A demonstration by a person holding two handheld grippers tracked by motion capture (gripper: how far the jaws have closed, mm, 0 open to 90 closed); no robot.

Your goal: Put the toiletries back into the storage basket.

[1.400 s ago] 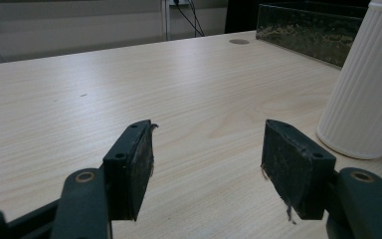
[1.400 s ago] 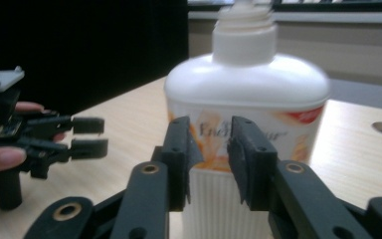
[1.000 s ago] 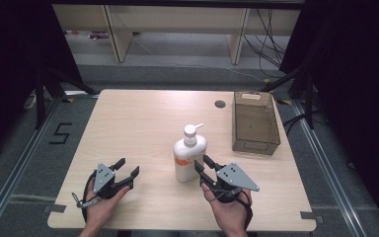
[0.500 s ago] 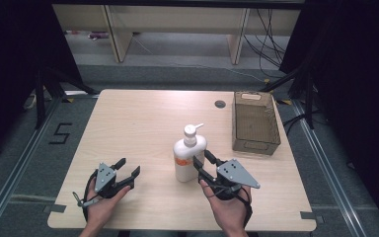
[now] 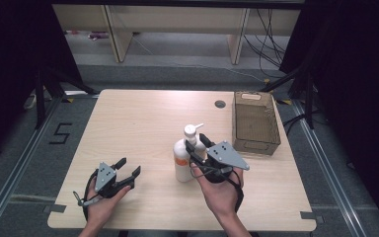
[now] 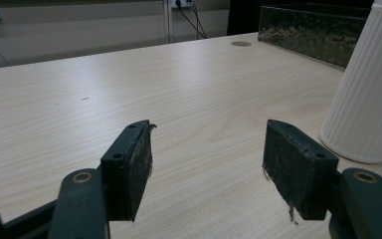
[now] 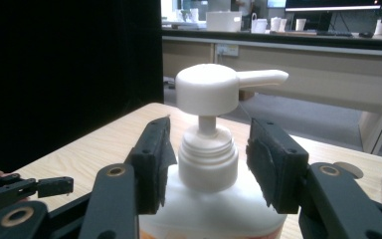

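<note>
Jaws of the right gripper (image 7: pixel 206 164) stand apart astride the pump bottle (image 5: pixel 186 160)'s neck, apparently not touching; near the table (image 5: pixel 143 118)'s front edge, close squarely below the pump head; the left gripper (image 5: pixel 127 173) gapes empty.

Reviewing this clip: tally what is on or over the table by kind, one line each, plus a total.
Pump bottles: 1, the white pump bottle, standing upright
Baskets: 1, the dark basket at the table's far right
Handheld grippers: 2, the left gripper open over bare wood, and the right gripper with its jaws open either side of the bottle's neck
Total: 4
</note>
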